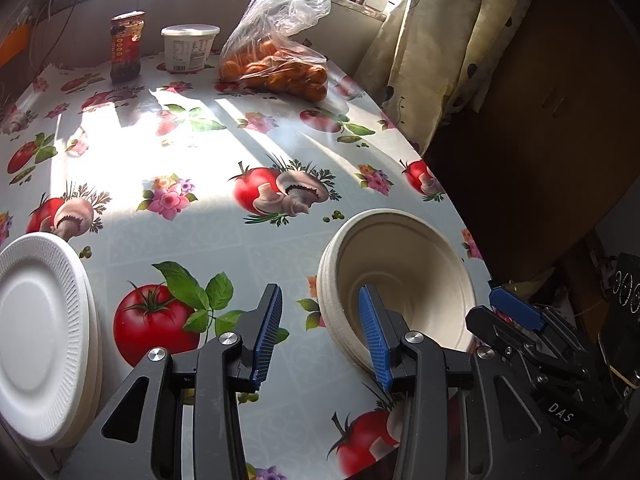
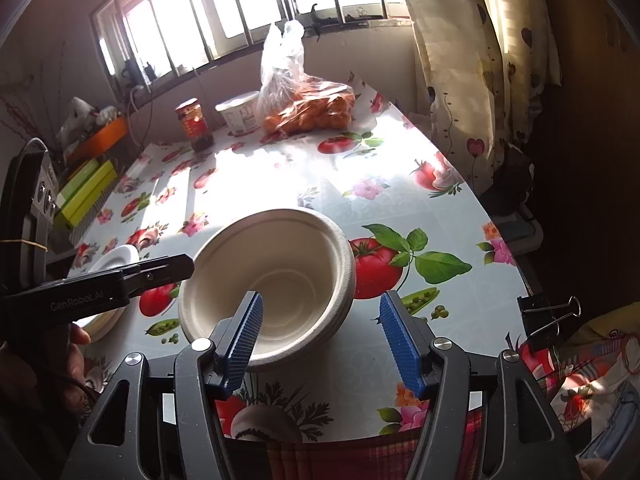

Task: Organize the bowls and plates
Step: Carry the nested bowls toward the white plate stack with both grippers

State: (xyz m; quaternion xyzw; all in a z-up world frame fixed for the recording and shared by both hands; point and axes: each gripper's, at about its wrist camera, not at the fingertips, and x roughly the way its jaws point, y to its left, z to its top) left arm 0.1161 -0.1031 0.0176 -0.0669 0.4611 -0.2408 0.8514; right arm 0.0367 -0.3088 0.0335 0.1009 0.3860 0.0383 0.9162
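Note:
A stack of beige paper bowls [image 1: 400,280] sits near the table's right front edge; it also shows in the right wrist view [image 2: 272,280]. A stack of white foam plates [image 1: 40,340] lies at the left front, partly seen in the right wrist view [image 2: 116,258]. My left gripper [image 1: 324,336] is open, its right finger over the bowl's near rim, its left finger over the cloth. My right gripper [image 2: 324,340] is open, its left finger over the bowl's near rim. Neither holds anything. The right gripper [image 1: 516,312] shows at the bowl's right in the left wrist view.
The table [image 1: 200,240] has a glossy tomato-print cloth. At the far end stand a sauce jar [image 1: 127,46], a white tub [image 1: 190,48] and a bag of oranges [image 1: 280,64]. Curtains [image 1: 440,60] hang right. Boxes [image 2: 84,192] lie beyond the left edge.

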